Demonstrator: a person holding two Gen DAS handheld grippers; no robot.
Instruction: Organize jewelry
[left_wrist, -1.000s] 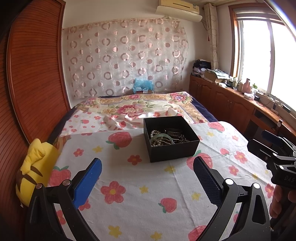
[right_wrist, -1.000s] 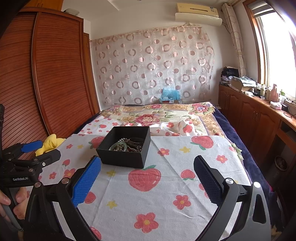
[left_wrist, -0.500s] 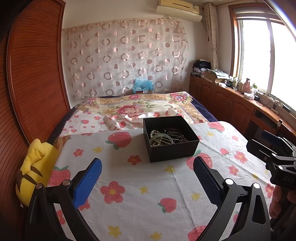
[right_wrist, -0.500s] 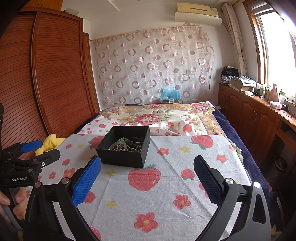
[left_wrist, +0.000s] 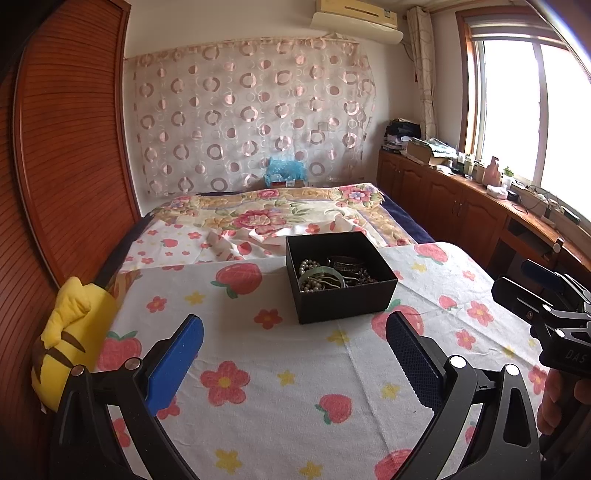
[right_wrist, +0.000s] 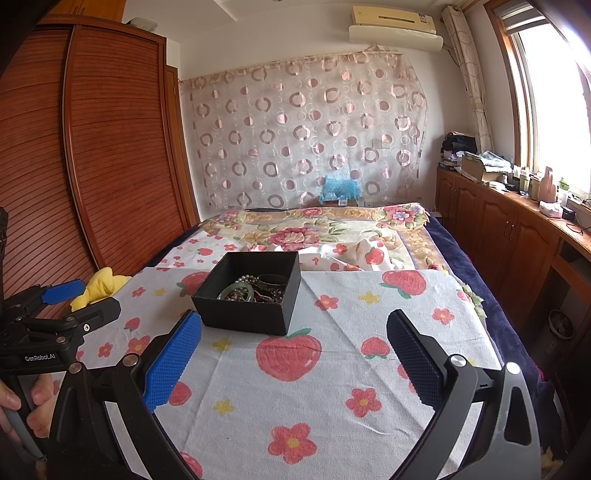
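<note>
Two hand-held grippers, the left hand-held gripper (left_wrist: 293, 354) and the right hand-held gripper (right_wrist: 293, 350), hovered wide open and empty above the strawberry-print cloth (left_wrist: 280, 398) on the bed, one black box (left_wrist: 341, 295) of tangled jewelry (left_wrist: 330, 273) beyond them, one yellow plush toy (left_wrist: 70, 339) left.

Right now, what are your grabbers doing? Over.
Left gripper open, empty. Right gripper open, empty. Jewelry in black box. Nothing between.
</note>
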